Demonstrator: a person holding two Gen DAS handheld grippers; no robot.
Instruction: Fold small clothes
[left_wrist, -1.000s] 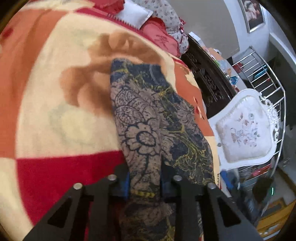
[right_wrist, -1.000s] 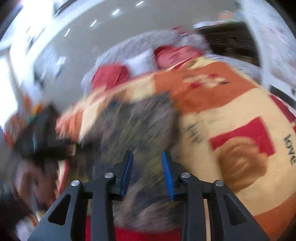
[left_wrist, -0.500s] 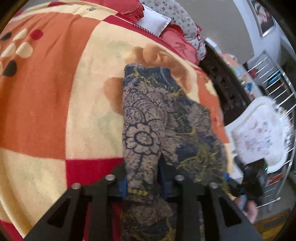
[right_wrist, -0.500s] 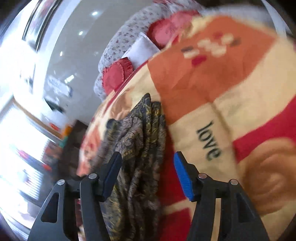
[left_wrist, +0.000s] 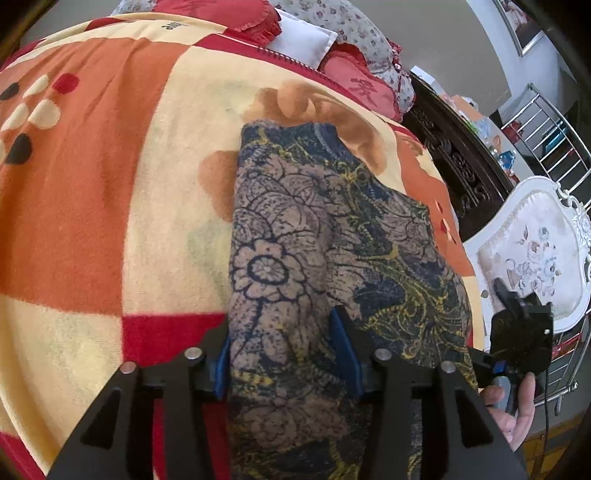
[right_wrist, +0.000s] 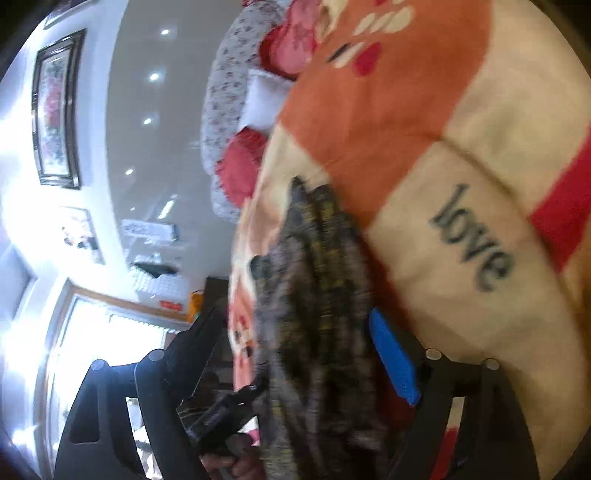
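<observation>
A small dark blue and tan floral garment (left_wrist: 295, 258) lies folded lengthwise on the orange, cream and red blanket (left_wrist: 110, 184). My left gripper (left_wrist: 282, 356) points down at its near end. Its jaws are opening, and a fold of the cloth lies loosely between the blue pads (left_wrist: 343, 347). In the right wrist view the garment (right_wrist: 314, 295) is blurred and seen edge-on. My right gripper (right_wrist: 295, 350) straddles that edge with its jaws opening wide, and neither pad presses on it. The right gripper (left_wrist: 517, 332) also shows in the left wrist view, at the bed's right side in a hand (left_wrist: 517, 410).
Red and floral pillows (left_wrist: 332, 44) lie at the head of the bed. A dark carved wooden frame (left_wrist: 454, 147) runs along the right side. Beyond it stand a white upholstered chair (left_wrist: 535, 251) and a metal rack (left_wrist: 546, 125). The blanket bears the word "love" (right_wrist: 469, 236).
My left jaws have spread apart around the fold they pinched. The right gripper has rolled and swung down beside the garment's edge, with its jaws much wider.
</observation>
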